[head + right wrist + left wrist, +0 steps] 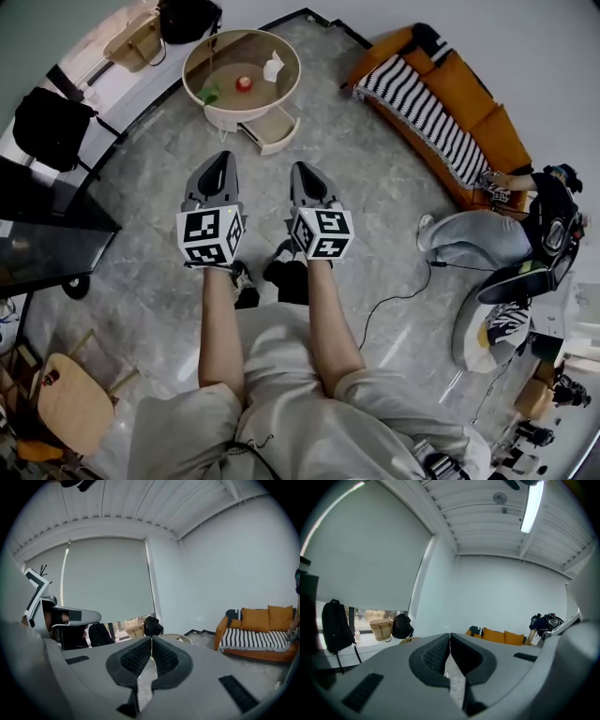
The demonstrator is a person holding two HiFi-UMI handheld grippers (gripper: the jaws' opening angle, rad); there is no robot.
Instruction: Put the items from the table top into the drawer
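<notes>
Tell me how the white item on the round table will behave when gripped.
The white item looks crumpled and thin, like paper or cloth, so it is probably floppy and light. It would likely squash rather than slip. It is too small here to be sure.

A round cream desk (193,66) with a raised rim stands on the grey stone floor (375,187). On its brown top lie a green thing (208,94) at the left, a red thing (244,83) near the middle and a white crumpled thing (273,67) by the right rim, all apart. Its drawer (272,129) stands pulled out at the front
</notes>
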